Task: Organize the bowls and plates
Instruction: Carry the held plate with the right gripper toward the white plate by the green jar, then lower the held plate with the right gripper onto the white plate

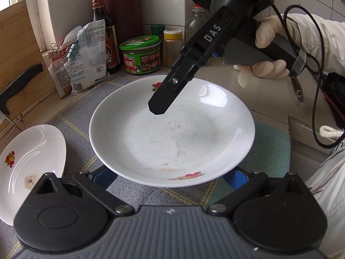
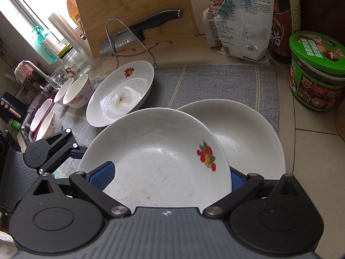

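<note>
While hidden leftward, second plate (image 2: 248, 133) shows under raised plate (image 2: 155, 151)

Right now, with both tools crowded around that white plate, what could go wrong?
1. The plate overlaps a second plate; a nudge could slide or chip them.
2. The left gripper and right gripper both look open at its rim, so lifting now might drop it.
3. The bowls stand towards the sink side; a wide swing might knock them.
</note>
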A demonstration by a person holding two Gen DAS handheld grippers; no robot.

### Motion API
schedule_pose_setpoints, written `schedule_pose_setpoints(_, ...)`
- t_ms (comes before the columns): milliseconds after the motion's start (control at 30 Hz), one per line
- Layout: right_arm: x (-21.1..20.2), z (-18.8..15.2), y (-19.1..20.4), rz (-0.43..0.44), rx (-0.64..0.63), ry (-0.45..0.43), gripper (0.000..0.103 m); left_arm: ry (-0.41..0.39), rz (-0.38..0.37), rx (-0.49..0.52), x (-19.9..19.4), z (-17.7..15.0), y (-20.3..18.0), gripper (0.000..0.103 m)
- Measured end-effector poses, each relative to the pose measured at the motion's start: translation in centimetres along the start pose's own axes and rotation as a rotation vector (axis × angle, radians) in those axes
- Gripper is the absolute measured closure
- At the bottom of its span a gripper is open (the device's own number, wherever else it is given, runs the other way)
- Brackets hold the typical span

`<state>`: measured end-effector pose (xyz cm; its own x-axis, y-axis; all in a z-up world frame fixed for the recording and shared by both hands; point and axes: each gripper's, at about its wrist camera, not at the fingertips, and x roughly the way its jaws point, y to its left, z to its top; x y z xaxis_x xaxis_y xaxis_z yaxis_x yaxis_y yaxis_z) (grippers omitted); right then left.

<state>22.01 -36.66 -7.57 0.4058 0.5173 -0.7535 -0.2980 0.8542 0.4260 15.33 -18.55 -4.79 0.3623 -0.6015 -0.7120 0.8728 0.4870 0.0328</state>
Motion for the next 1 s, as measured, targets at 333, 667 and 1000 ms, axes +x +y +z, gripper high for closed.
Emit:
schedule_pose_setpoints(333,0.3,-0.3,-1.1,-0.007,0.019,-0.004,0.0,0.0,0.005,0.0,0.6,0.3,0.3,0.001)
schedule_pose_setpoints(667,-0.3,-0.6,-1.4,-0.023,0.026,-0.016,0.0,0.017,0.019,0.045,1.7,0.5,0.5,0.001)
schedule_pose_setpoints(1000,-0.7,-1.0,-1.7,-0.057,0.037,-0.012,0.0,0.02,0.011,0.058,2.3,0.7,0.7,0.001)
